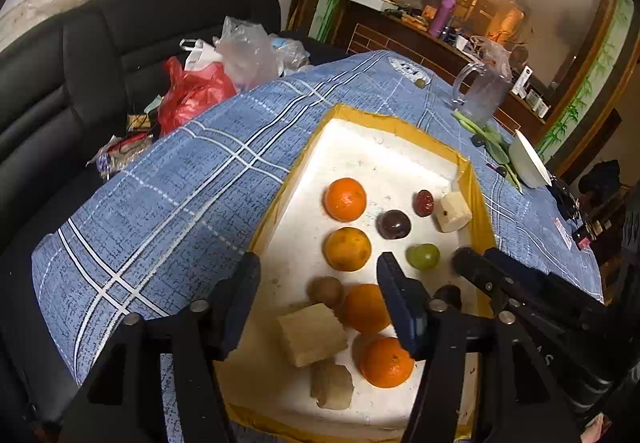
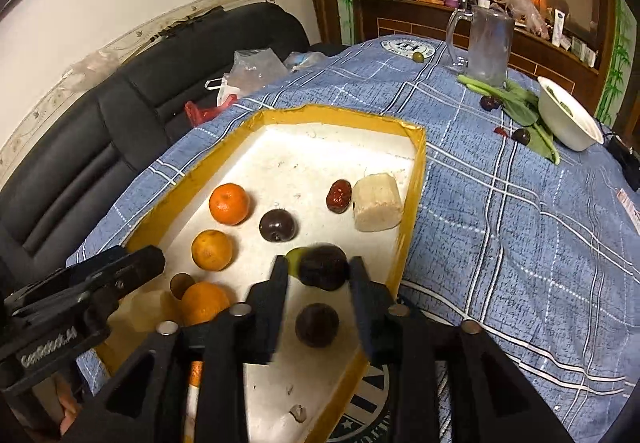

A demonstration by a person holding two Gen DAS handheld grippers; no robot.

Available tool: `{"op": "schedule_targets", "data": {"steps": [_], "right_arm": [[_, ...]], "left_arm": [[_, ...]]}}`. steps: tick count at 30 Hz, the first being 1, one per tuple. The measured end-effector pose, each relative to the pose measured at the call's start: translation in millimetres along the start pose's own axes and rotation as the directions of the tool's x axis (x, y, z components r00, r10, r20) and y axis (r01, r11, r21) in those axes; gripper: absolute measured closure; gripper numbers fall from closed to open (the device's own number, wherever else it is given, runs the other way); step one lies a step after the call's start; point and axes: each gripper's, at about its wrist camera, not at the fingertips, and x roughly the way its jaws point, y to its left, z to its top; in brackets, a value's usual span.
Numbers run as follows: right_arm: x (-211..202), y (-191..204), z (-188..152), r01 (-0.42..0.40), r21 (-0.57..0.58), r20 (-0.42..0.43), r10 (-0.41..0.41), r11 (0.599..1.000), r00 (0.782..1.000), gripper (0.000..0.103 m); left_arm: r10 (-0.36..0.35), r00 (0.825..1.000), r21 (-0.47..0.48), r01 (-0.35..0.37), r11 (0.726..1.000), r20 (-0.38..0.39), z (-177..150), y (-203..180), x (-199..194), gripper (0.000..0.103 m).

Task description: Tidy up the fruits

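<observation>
A dark plum [image 2: 323, 271] sits gripped between the fingers of the right gripper [image 2: 320, 275], held just above the white floor of the yellow-walled tray [image 2: 416, 179], its outline blurred. A green fruit [image 2: 293, 261] peeks out just behind it on the left, and a second dark plum [image 2: 317, 324] lies on the tray floor directly below, nearer the camera. Farther in lie another plum [image 2: 277, 225], a red date [image 2: 339, 195] touching a pale cut chunk [image 2: 376, 202], and three oranges along the left side [image 2: 229, 203] [image 2: 211, 249] [image 2: 204, 302]. The left gripper [image 1: 316, 283] hovers over the near end of the tray with its fingers spread apart, holding nothing, above a kiwi [image 1: 325, 291] and a tan block [image 1: 312, 339]. The tray rests on a blue plaid tabletop [image 2: 500, 223] that also carries a glass pitcher [image 2: 490, 47], leafy greens [image 2: 520, 107] and a white bowl [image 2: 568, 121]
</observation>
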Motion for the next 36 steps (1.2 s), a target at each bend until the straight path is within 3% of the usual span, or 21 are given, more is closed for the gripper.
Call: {"op": "schedule_targets", "data": {"steps": [1,3,9,13,17,20,23,25,28,32,36], "right_arm": [[-4,-1,0,0.001,0.005,0.017,-0.002,1.000,1.000,0.052],[-13,-1,0,0.018,0.010,0.045,-0.018,1.000,0.999,0.046],[-44,-18,-12,0.040,0.073,0.090,-0.047,0.997,0.995,0.046],[-70,-37,-36,0.063,0.151,0.119,-0.082,0.986,0.990,0.038],[-91,-58,-61,0.069,0.243,0.141,-0.106,0.968,0.984,0.034],[-102,-71,-74,0.070,0.285,0.145,-0.116,0.956,0.983,0.034],[-113,-80,-87,0.075,0.304,0.151,-0.126,0.950,0.981,0.034],[-121,-82,-94,0.068,0.314,0.163,-0.125,0.947,0.979,0.034],[-130,-83,-102,0.061,0.324,0.180,-0.124,0.944,0.976,0.032],[-141,-81,-111,0.063,0.315,0.207,-0.133,0.947,0.969,0.032],[-146,-83,-115,0.062,0.311,0.220,-0.136,0.948,0.966,0.032]], "left_arm": [[-0.003,1.000,0.005,0.003,1.000,0.004,-1,-2,-1,0.036],[-0.005,1.000,0.016,0.005,1.000,0.010,-2,-6,-4,0.033],[0.006,0.999,0.063,-0.008,0.998,0.036,-7,-22,-18,0.031],[0.017,0.994,0.113,-0.029,0.993,0.105,-14,-43,-36,0.025],[0.058,0.976,0.138,-0.089,0.986,0.211,-24,-64,-57,0.014],[0.095,0.944,0.142,-0.147,0.979,0.317,-32,-80,-77,0.006],[0.119,0.899,0.132,-0.191,0.973,0.421,-40,-93,-100,0.000],[0.101,0.863,0.112,-0.179,0.977,0.495,-46,-98,-120,0.000],[0.066,0.825,0.107,-0.152,0.983,0.561,-50,-102,-141,0.000],[0.053,0.805,0.113,-0.148,0.983,0.591,-52,-111,-159,0.000],[0.069,0.762,0.107,-0.179,0.978,0.644,-58,-120,-178,0.000]]}}
